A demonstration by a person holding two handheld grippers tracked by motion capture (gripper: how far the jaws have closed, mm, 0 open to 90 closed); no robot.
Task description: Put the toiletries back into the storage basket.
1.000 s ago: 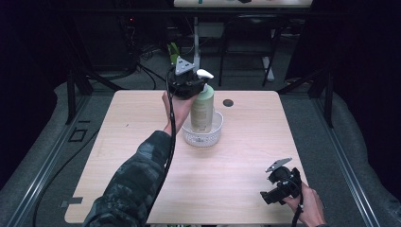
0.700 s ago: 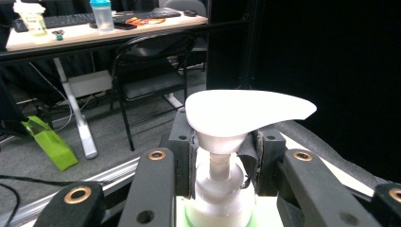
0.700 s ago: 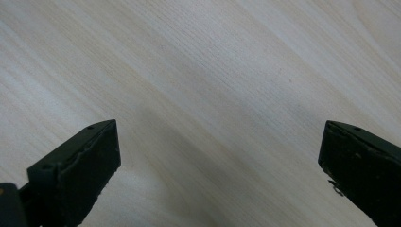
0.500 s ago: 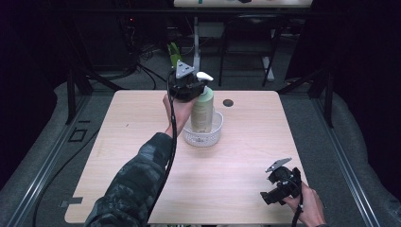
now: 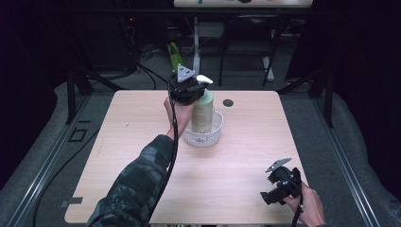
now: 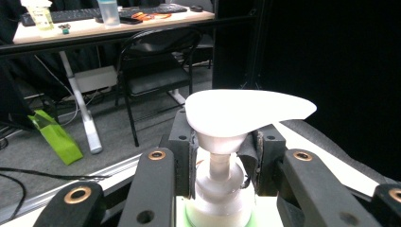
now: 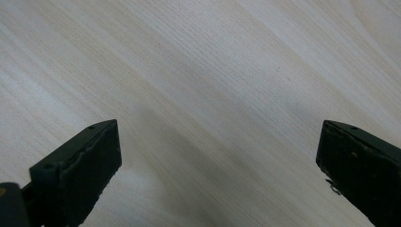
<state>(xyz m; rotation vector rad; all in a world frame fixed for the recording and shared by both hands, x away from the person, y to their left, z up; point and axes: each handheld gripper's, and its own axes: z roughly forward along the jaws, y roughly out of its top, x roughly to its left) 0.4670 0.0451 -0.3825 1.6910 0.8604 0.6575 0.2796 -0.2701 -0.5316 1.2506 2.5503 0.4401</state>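
High view: a light wooden table (image 5: pixel 142 142) carries everything, its grain also passing beneath the right gripper view. Near the middle of the far edge stands a pale green pump bottle (image 5: pixel 203 112), upright inside a white round basket (image 5: pixel 213 135) with a perforated wall. Just beyond the basket, close to the far edge, lies a small dark round spot (image 5: pixel 228 102); what it is cannot be told.

A person's left arm in a camouflage sleeve (image 5: pixel 137 184) reaches from the near edge to the bottle. The left gripper (image 5: pixel 189 90) sits at the bottle's top, its cable trailing back along the arm. Left gripper view shows its jaws closed against the neck of the bottle, one pad on each side, just under the white pump head (image 6: pixel 246 111).

Toward the near right corner, well apart from the basket, the right gripper (image 5: pixel 280 185) is held in a hand (image 5: pixel 309 208) just above the surface. Right gripper view shows its jaws spread wide with bare wood between them.
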